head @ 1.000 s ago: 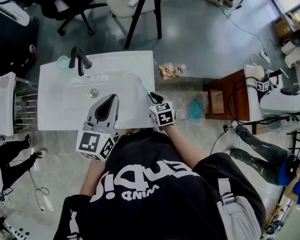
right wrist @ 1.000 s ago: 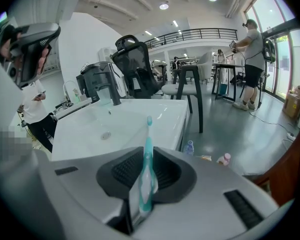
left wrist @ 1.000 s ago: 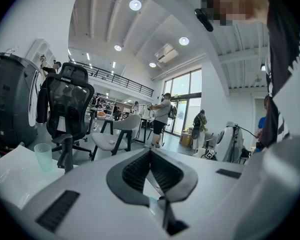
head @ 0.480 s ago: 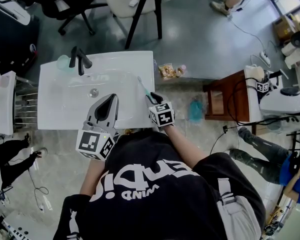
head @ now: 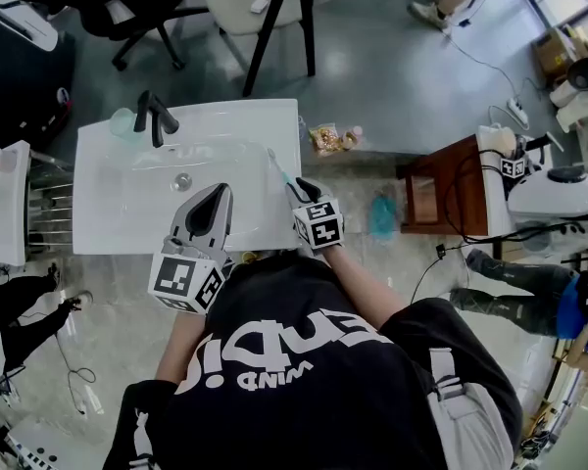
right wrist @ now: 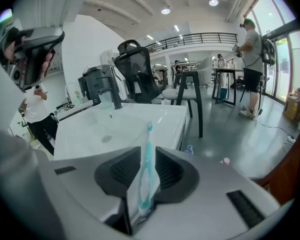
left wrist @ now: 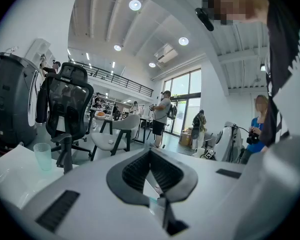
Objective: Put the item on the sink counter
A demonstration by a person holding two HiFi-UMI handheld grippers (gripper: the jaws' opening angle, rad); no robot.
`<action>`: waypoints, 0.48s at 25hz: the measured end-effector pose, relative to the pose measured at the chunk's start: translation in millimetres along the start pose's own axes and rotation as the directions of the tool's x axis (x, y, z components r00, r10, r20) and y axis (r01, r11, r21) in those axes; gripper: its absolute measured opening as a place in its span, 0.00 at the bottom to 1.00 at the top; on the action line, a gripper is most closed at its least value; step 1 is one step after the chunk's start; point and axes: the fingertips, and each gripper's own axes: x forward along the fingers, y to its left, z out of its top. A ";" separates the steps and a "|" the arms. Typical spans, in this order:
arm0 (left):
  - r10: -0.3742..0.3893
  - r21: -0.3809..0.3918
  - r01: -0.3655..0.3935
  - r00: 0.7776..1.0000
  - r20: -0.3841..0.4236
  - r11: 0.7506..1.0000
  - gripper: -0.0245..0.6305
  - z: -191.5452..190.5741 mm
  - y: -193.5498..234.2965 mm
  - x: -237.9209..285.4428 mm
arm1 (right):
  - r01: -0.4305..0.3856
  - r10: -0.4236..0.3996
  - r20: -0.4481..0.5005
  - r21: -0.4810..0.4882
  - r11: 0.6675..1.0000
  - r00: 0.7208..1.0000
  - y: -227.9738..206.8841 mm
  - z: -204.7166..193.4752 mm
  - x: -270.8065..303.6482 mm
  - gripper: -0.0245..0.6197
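Right gripper [head: 301, 190] is opening its jaws; the toothbrush [right wrist: 146, 176] stands loose between them, over the right rim of the sink [head: 176, 116]. Left gripper [head: 214, 202] is closed and empty. The toothbrush seems light, stiff and smooth; the handle is best to hold.

Left gripper [head: 219, 193]: held out ahead of torso, jaws pressed together. Right gripper [head: 298, 188]: near left one, at its right, tips angled forward-left; jaws opening, toothbrush [right wrist: 146, 171] standing between pads. Right forearm [head: 363, 284]: bare, reaching forward from shoulder.
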 end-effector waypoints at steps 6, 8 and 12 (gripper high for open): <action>-0.005 -0.002 0.005 1.000 -0.003 1.000 0.07 0.2 -0.4 -0.5 | 0.009 -0.009 0.036 0.003 1.000 0.999 -1.3 9.5 -8.5 0.09; -0.006 -0.005 0.006 1.000 -0.003 1.000 0.07 -0.6 -0.1 -0.6 | -0.001 0.000 0.040 0.004 1.000 0.999 0.2 11.7 -10.1 0.07; -0.005 -0.010 0.005 1.000 -0.002 1.000 0.07 -1.2 -0.9 -2.1 | -0.025 0.025 0.055 0.006 1.000 0.998 5.9 19.9 -19.7 0.07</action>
